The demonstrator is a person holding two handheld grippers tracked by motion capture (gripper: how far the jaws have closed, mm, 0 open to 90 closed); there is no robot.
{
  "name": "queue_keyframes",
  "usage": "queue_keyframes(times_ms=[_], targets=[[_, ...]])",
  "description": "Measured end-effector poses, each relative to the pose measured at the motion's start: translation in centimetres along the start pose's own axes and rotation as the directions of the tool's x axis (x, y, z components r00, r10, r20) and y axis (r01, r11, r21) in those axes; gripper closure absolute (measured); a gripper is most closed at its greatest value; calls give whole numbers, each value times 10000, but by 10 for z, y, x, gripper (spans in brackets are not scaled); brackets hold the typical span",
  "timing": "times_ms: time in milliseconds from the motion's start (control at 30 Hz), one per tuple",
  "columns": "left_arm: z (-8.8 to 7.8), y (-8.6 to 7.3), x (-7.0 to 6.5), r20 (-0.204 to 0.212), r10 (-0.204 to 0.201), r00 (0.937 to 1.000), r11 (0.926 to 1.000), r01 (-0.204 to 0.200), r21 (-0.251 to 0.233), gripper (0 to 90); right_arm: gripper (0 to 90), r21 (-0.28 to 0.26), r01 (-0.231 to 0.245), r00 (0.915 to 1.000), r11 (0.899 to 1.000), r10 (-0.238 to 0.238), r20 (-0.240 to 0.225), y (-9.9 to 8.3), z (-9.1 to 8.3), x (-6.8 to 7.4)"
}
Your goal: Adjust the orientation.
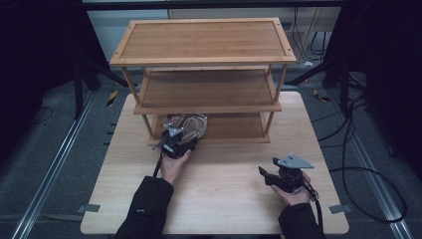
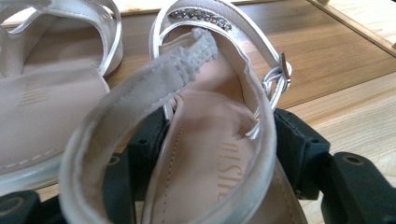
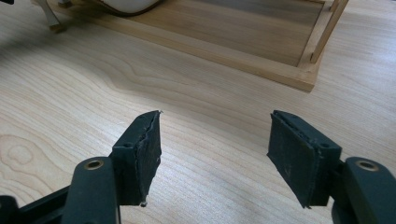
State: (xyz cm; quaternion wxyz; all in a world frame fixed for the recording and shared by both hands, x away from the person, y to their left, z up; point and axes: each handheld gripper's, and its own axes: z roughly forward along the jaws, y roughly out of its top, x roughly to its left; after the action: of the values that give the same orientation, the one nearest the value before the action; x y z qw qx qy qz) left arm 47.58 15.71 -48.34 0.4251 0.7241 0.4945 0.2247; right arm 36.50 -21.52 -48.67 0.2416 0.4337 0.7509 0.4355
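Ahead of both grippers, on the pale wooden table (image 1: 224, 169): a three-tier bamboo shoe rack (image 1: 204, 42), top and middle shelves bare, bottom shelf carrying a pair of white strappy sandals at its left end.

Nearest the left gripper (image 1: 175, 142), at the rack's lower front edge: the right-hand sandal (image 2: 219, 154), heel end toward the tool, sole lying between the two black jaws. Jaw pads flanking the sole on either side, close against its edges; a firm pinch not certain from these views, since the straps cover much of the left pad. Pinkish insole stamped with printed lettering, only partly readable, something like "aisha"; not legible in full. Heel strap looped across in front of the camera, a silver buckle (image 2: 278, 77) to the right, a row of small stones on the far strap.

Just left of that sandal, beyond the left jaw: the second sandal (image 2: 42, 107), resting flat on the shelf board, faint print on its insole too blurred to read.

Well to the right, away from the rack: the right gripper (image 1: 271, 175), held over bare table, jaws spread wide, nothing between the pads, rack corner farther ahead.
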Motion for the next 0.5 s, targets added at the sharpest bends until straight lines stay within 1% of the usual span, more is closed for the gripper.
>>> queue_keyframes(times_ms=[33, 67, 100, 133, 167, 200, 233, 300, 367, 400, 467, 500], targets=[[0, 0, 1, 17, -75, 10000, 10000, 75, 2, 382, 346, -6, 18, 10000, 10000, -18, 6, 0, 0, 0], [0, -1, 2, -31, 112, 9999, 9999, -111, 81, 377, 346, -16, 10, 10000, 10000, -10, -1, 0, 0, 1], [0, -1, 1, -79, 183, 9998, 9997, -182, 134, 369, 346, -21, 70, 10000, 10000, -70, 5, 0, -1, 0], [0, -2, 0, -216, 252, 9994, 9994, -247, 232, 365, 345, -18, 71, 10000, 10000, -71, 26, 0, -1, 0], [0, -2, 0, -246, 390, 9989, 9989, -383, 271, 353, 345, -15, 44, 10000, 10000, -44, 18, 0, -1, 0], [-1, -3, 0, -132, 426, 9990, 9986, -422, 328, 332, 345, -10, 20, 10000, 10000, -20, 19, 0, -1, 0], [-4, -4, 0, -105, 537, 9985, 9981, -533, 316, 323, 344, -16, -30, 10000, 10000, 30, -13, 0, -1, 0], [-10, -5, 2, 94, 456, 9989, 9987, -458, 211, 306, 344, 9, -24, 10000, 10000, 24, -6, 0, -1, 0], [-20, -8, 3, 261, 506, 9984, 9986, -509, 143, 301, 344, -22, -12, 10000, 10000, 12, 6, -1, -1, 1], [-26, -10, 3, 344, 684, 9971, 9973, -692, 251, 298, 344, -21, -33, 10000, 10000, 33, -12, -1, -1, 1], [-37, -16, 3, 415, 968, 9944, 9947, -981, 298, 288, 343, -41, -18, 10000, 10000, 18, -6, -1, -2, 1], [-41, -19, 5, 498, 1022, 9935, 9940, -1039, 344, 288, 344, -38, -18, 10000, 10000, 18, -5, -1, -2, 1]])
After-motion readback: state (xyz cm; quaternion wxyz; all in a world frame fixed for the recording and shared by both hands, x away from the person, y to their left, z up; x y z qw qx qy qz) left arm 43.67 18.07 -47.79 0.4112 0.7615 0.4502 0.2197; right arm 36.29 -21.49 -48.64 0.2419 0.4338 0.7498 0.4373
